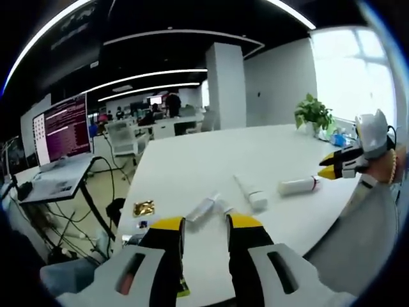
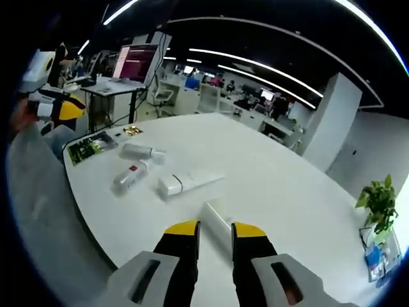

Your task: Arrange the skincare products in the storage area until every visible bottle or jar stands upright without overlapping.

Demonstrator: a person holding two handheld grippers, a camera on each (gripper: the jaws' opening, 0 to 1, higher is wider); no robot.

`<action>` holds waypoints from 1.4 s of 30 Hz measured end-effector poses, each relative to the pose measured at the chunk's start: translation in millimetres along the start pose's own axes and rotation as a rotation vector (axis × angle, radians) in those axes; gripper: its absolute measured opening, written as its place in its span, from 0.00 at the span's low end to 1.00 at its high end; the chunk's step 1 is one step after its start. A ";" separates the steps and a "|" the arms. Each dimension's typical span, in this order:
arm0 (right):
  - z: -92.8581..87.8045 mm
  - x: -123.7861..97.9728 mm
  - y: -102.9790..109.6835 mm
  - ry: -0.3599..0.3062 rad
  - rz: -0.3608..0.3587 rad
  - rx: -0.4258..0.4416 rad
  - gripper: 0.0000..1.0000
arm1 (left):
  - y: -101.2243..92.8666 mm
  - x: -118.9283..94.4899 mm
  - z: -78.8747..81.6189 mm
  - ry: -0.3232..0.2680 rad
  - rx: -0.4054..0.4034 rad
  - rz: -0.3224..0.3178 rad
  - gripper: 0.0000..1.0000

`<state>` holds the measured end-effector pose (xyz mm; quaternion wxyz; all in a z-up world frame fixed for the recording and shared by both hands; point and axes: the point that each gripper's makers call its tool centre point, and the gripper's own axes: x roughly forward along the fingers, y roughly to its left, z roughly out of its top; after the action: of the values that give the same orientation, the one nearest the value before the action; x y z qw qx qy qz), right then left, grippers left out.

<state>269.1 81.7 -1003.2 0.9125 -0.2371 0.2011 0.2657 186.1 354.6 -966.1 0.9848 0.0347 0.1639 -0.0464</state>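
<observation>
My right claw (image 2: 215, 238) is part open, empty, a tube (image 2: 217, 224) lying on the bench (image 2: 287, 192) between its tips. My left claw (image 1: 206, 230) is also part open, near another tube (image 1: 203, 209). I should close gently at mid-body, then tip it upright.

The left gripper (image 1: 206, 222) is hovering with its yellow-tipped jaws apart and holding nothing, while the right gripper (image 2: 216, 228) is likewise hanging with jaws parted, a grey sleeve (image 1: 367, 224) trailing behind it.
</observation>
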 end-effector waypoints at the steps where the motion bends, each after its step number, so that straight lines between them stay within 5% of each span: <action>1: -0.3 -0.3 -0.2 0.001 0.000 -0.001 0.14 | -0.5 -0.4 0.2 0.000 0.002 0.000 0.22; 18: 8.7 -11.0 -11.2 -0.043 -0.084 -0.027 0.17 | 9.2 -17.9 19.0 -0.139 0.039 0.049 0.20; 30: 4.8 -16.0 -25.5 -0.055 -0.127 0.062 0.18 | 3.2 -14.5 17.2 -0.127 0.048 0.017 0.20; 42: 3.0 -16.4 -19.9 -0.048 -0.097 0.078 0.19 | 1.3 -11.9 13.7 -0.103 0.054 0.013 0.20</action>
<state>268.5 62.1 -986.2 0.9375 -0.2046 0.1775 0.2187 179.4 355.7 -949.3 0.9909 0.0599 0.1114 -0.0459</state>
